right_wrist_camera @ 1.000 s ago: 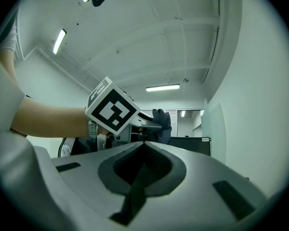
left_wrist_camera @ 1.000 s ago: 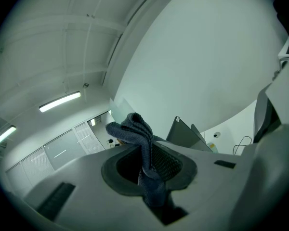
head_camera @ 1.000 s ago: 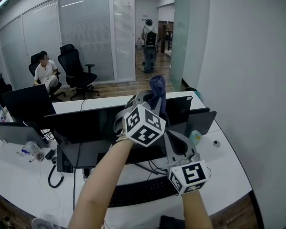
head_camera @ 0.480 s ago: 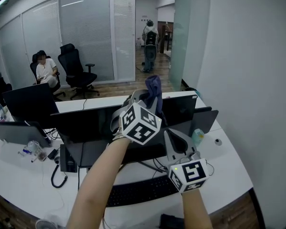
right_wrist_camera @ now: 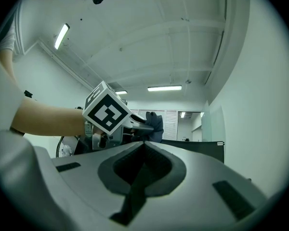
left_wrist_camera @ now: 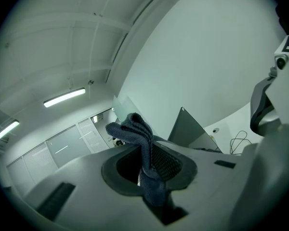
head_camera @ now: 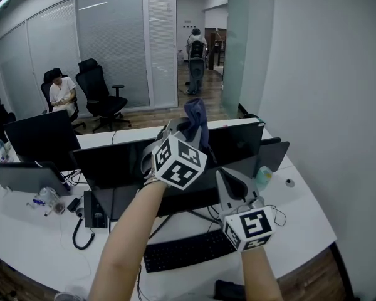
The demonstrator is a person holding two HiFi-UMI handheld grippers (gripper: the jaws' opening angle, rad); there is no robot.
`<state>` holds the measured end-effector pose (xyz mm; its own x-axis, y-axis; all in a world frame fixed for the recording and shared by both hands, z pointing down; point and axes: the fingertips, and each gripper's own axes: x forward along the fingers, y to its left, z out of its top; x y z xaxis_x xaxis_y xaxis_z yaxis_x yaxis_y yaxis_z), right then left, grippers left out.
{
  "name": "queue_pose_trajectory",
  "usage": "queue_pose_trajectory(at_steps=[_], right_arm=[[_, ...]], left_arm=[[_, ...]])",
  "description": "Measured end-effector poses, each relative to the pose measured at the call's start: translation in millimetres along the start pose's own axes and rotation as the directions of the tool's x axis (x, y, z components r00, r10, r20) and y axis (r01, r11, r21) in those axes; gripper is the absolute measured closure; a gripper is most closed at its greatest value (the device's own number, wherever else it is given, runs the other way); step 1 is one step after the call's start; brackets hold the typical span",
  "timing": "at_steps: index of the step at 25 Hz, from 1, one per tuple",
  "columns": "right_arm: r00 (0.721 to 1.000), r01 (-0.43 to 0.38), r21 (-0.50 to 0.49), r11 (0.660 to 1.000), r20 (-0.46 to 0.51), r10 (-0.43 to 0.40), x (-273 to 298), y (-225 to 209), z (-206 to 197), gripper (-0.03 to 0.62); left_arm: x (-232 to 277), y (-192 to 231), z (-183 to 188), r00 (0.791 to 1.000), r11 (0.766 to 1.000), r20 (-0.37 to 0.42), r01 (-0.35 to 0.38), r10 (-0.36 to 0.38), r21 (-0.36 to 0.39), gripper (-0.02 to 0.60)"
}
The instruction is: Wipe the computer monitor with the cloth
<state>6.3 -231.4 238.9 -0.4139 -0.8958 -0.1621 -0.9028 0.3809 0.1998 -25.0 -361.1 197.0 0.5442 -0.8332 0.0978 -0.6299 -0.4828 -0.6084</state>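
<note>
My left gripper [head_camera: 187, 132] is raised above the desk, shut on a dark blue cloth [head_camera: 196, 121] that sticks up past its jaws; the same cloth [left_wrist_camera: 143, 150] is pinched in the left gripper view. Behind and below it stand the black computer monitors [head_camera: 116, 162] in a row. My right gripper [head_camera: 233, 185] sits lower, at the right in front of the monitor [head_camera: 241, 144], shut with nothing held. In the right gripper view the left gripper [right_wrist_camera: 135, 125] and the cloth [right_wrist_camera: 155, 123] show above the monitor's top edge [right_wrist_camera: 197, 144].
A black keyboard [head_camera: 185, 249] lies on the white curved desk [head_camera: 304, 221]. A desk phone [head_camera: 93, 213] and small items sit at the left. Further monitors [head_camera: 41, 137] stand at the left. A seated person [head_camera: 62, 96] and office chairs [head_camera: 102, 93] are behind; another person [head_camera: 195, 58] stands in the corridor.
The left gripper with the cloth has shifted slightly left and up against the monitor's top. The right gripper has stayed about where it was.
</note>
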Motion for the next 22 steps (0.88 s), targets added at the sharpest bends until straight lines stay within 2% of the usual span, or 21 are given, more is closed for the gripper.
queue_pose_trajectory(at_steps=[7,22], right_arm=[[1.0,-0.01,-0.003,1.0,-0.001,0.01,6,22,0,0.586],[1.0,-0.008,-0.017,1.0,0.017,0.008,10,49,12,0.586]], left_arm=[[-16,15,-15,1.0,1.0,-0.02,0.013,-0.013,0.003,0.522],[-43,40,-38,0.999,1.0,-0.049,-0.007,0.007,0.014,0.522]])
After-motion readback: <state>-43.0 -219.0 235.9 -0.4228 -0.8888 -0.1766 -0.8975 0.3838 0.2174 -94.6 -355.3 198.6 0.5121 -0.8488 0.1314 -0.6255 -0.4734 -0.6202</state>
